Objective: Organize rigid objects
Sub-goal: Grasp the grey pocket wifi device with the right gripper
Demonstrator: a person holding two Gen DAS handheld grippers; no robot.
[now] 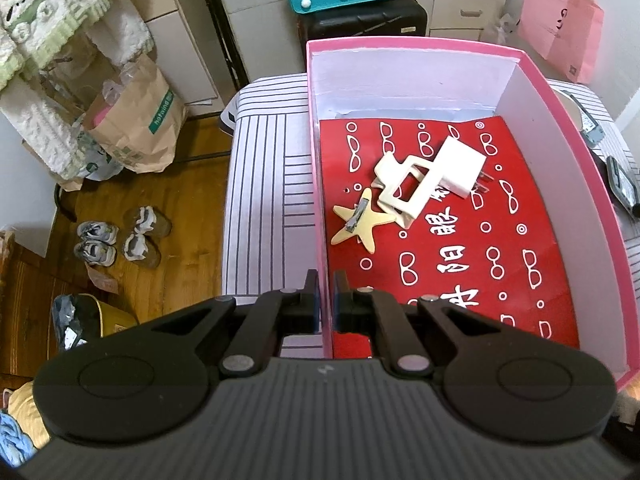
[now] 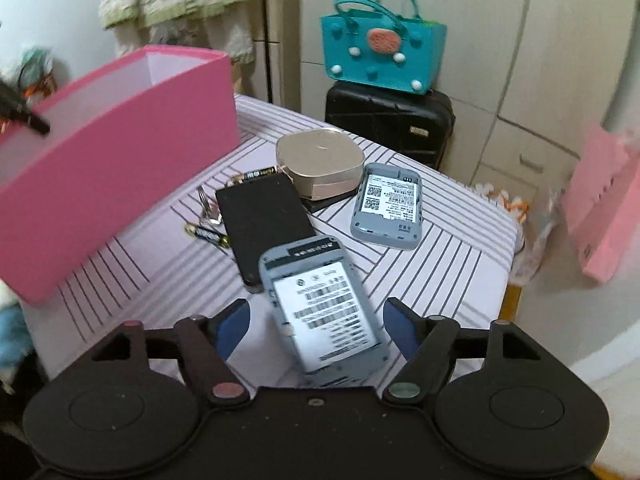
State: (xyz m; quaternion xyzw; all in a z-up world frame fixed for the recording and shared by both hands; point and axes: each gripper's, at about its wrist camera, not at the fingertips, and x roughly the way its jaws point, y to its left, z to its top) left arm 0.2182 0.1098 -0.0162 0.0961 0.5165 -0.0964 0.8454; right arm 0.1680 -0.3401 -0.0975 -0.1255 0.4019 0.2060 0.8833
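L gripper (image 1: 326, 296) pinches the near-left wall of the pink box (image 1: 404, 42), w/ star clip (image 1: 362, 220) & white charger (image 1: 460, 168) inside at 12, while R gripper (image 2: 316, 320) gapes wide around a grey device (image 2: 324, 312), not touching.

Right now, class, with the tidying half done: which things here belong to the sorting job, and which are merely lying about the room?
Part of the job:
pink box
star hair clip
claw clip
white charger
near grey device
far grey device
black slab
gold case
batteries

Just lying about:
teal bag
black suitcase
shoes
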